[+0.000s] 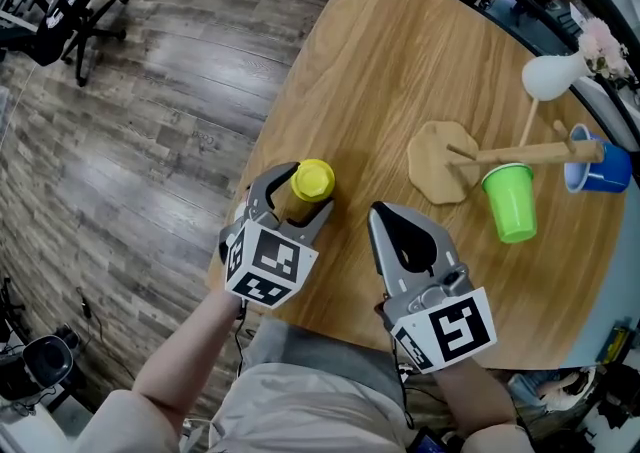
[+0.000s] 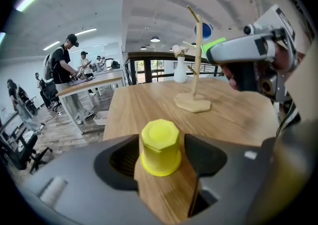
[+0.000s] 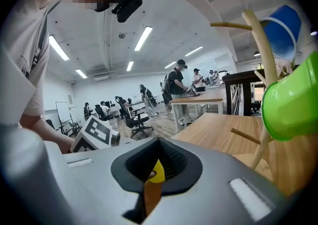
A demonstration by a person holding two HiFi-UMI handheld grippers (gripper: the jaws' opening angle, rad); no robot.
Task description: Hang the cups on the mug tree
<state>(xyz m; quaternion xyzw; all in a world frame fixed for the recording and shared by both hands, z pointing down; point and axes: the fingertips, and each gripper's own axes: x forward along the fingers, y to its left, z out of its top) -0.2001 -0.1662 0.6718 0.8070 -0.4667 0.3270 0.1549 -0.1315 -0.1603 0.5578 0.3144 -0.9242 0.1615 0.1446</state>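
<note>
In the left gripper view the yellow cup (image 2: 159, 147) stands upside down between the left gripper's (image 1: 300, 193) open fingers. The head view places it near the bench's (image 1: 380, 71) left edge. The right gripper's (image 1: 380, 213) fingers are closed and empty. A green cup (image 1: 511, 201) and a blue cup (image 1: 598, 169) hang on the mug tree (image 1: 520, 153).

Your left gripper (image 1: 305, 191) is at the near left edge of the round wooden tabletop (image 1: 380, 71), its jaws spread to either side of the yellow cup (image 1: 313, 179), which stands base up; contact cannot be made out. Your right gripper (image 1: 380, 213) is just beside it, jaws together. The mug tree (image 1: 520, 153) stands right of centre, with the green cup (image 1: 511, 201) and the blue cup (image 1: 600, 171) hanging on it. A white vase (image 1: 548, 76) stands beyond the tree. An office chair (image 1: 70, 6) is on the plank floor, upper left
</note>
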